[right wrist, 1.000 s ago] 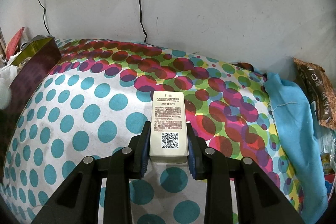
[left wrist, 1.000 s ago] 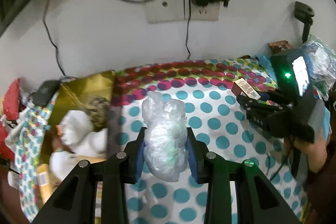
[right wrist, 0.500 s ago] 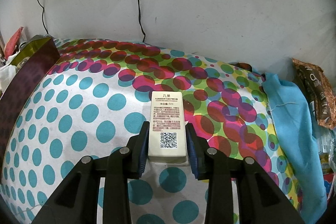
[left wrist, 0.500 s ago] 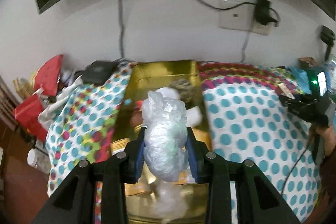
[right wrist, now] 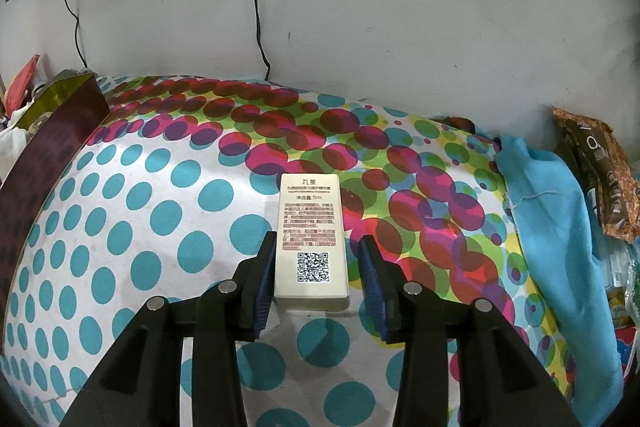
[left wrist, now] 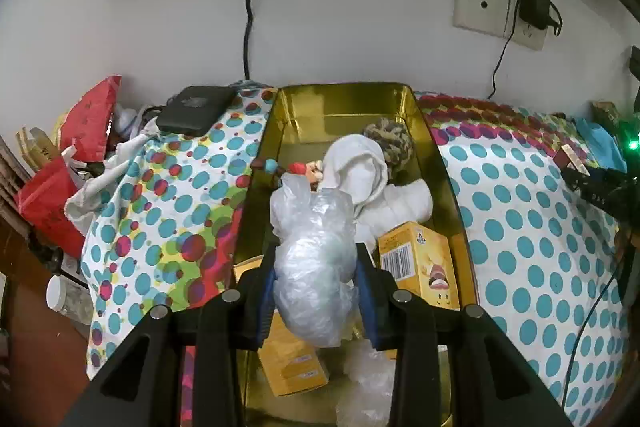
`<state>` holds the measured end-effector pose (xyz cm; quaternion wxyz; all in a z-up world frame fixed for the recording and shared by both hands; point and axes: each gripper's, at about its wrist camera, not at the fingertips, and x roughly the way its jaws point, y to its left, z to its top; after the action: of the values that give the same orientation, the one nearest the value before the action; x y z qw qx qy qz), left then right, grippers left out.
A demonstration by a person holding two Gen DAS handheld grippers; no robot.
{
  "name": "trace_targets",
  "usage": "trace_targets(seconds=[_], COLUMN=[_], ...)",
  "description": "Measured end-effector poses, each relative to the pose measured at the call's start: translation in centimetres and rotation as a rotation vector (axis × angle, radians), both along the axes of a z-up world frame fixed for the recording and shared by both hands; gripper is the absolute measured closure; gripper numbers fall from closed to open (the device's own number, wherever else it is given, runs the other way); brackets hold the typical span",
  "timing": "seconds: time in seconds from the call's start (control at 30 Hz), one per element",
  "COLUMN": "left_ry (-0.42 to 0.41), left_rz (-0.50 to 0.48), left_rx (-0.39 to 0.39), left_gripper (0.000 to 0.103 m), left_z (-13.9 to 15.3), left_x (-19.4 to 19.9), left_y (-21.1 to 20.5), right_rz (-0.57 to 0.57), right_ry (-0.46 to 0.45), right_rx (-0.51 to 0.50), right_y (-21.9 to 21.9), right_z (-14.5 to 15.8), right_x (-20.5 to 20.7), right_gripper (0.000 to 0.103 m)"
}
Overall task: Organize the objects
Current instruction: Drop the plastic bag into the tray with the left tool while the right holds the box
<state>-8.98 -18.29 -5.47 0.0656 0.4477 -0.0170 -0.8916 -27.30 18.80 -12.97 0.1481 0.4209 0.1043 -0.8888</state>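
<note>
The left gripper point(left wrist: 316, 291) pinches a crumpled clear plastic bag point(left wrist: 314, 259) between its blue pads, holding it above the open gold box point(left wrist: 344, 103) that stands on the polka-dot cloth point(left wrist: 532, 247). Inside the box lie a white cloth bundle point(left wrist: 360, 171), a braided rope ball point(left wrist: 390, 143), a yellow carton point(left wrist: 420, 267) with a barcode facing up, a second yellow carton point(left wrist: 292, 359) near the lower edge, and more clear plastic point(left wrist: 368, 387) at the bottom. A black device point(left wrist: 196, 109) rests on the cloth just left of the box, and red bags point(left wrist: 60, 179) sit at the far left. The right gripper point(right wrist: 316, 283) has its jaws spread, and they have just been opening; a small cream box point(right wrist: 311, 235) with a printed label and a QR code lies flat on the polka-dot cloth point(right wrist: 140, 227) between the pads, with a visible gap on the right side and the left pad close beside it. The gold box point(right wrist: 52, 131) appears at the left edge of the right wrist view, well apart from the cream box. A blue cloth point(right wrist: 552, 227) and a brown snack packet point(right wrist: 596, 179) lie at the right
</note>
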Motion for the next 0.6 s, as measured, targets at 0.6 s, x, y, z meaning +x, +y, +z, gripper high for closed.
trace_targets(seconds=[0.6], left_ry=[-0.028], left_rz=[-0.016], left_rx=[-0.029], left_gripper=[0.058], left_z=[-1.7], left_x=[0.2], left_y=[0.8], right_rz=[-0.003], right_ry=[0.007], right_rx=[0.015], right_y=[0.0], right_z=[0.1], right_x=[-0.2], right_gripper=[0.063])
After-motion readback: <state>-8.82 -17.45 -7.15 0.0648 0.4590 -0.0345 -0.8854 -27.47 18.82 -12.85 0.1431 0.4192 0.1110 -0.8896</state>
